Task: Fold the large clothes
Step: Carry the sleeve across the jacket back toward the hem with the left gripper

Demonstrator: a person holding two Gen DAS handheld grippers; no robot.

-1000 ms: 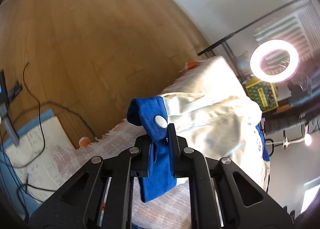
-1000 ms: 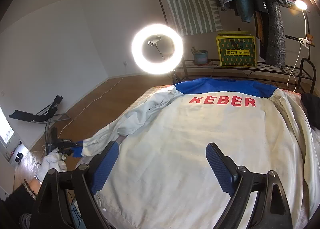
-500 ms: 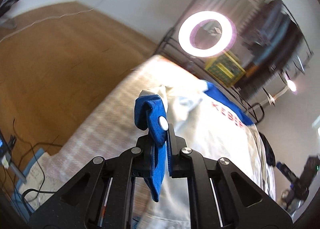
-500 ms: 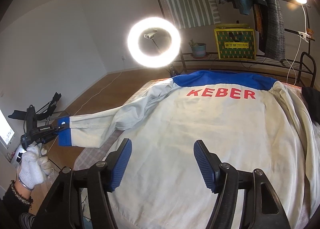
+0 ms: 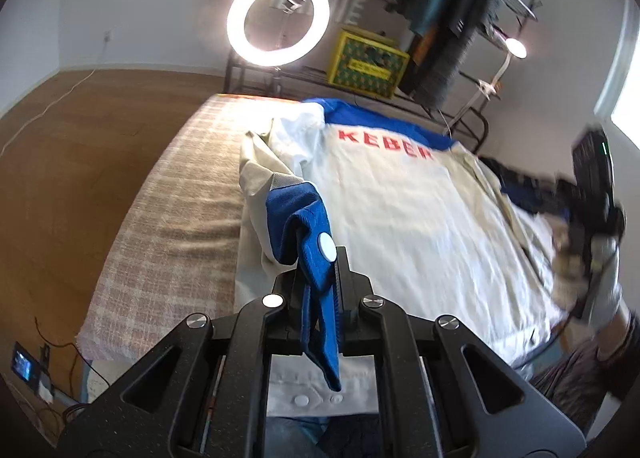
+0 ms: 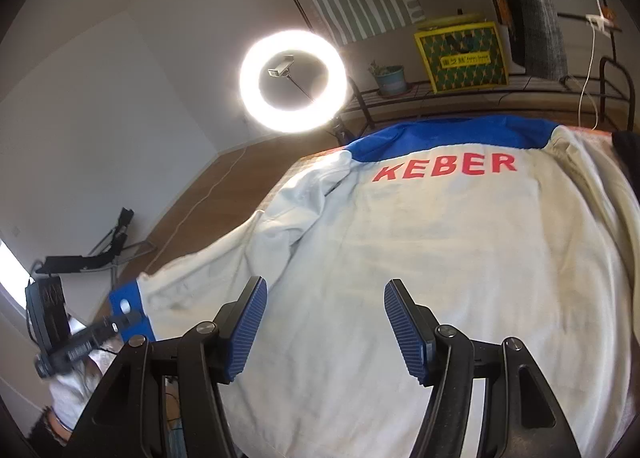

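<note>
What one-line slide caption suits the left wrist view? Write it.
Left gripper clamps the blue cuff, lifting the sleeve over the white KEBER jacket.

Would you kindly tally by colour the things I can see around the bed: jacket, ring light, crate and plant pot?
White with blue trim: 1, the jacket
Glowing white: 1, the ring light
Yellow and green: 1, the crate
Pale blue: 1, the plant pot
Total: 4
</note>
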